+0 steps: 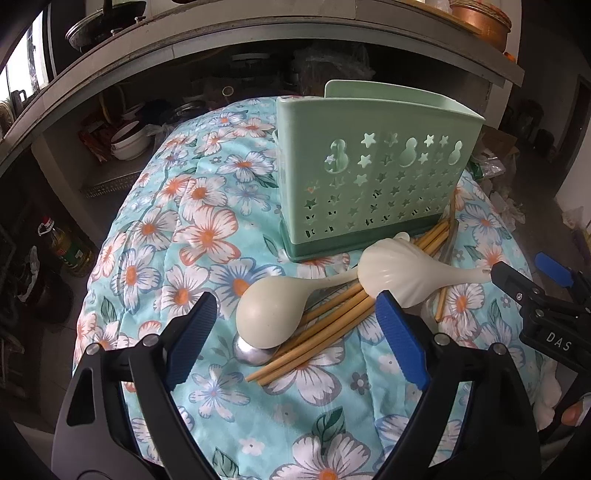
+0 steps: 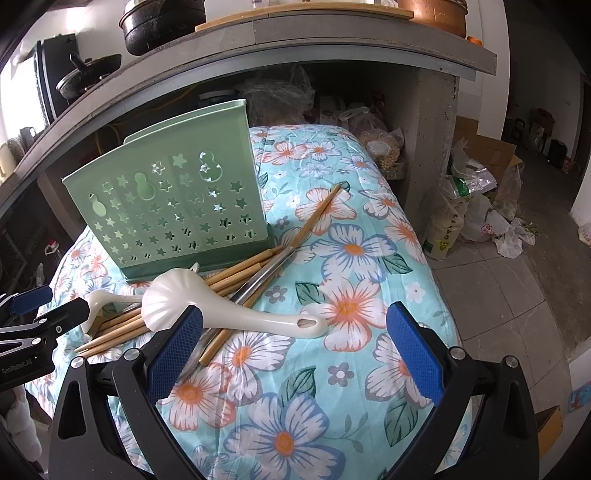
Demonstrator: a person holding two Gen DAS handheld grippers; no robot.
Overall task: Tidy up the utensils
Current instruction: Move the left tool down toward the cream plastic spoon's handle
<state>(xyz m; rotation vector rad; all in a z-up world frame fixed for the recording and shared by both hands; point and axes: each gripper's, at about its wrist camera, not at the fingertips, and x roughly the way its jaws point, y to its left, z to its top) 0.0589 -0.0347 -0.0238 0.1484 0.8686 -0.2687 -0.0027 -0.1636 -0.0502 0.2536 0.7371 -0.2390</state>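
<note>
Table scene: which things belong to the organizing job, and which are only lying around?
For the job:
green holder
white spoons
chopsticks
metal spoon

Just around:
oil bottle
grain sacks
black pot

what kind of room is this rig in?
Most likely a home kitchen or pantry area. Dark cooking pots sit on a concrete shelf, sacks and bags of dry goods line the floor, and the green utensil holder stands on a floral cloth.
</note>
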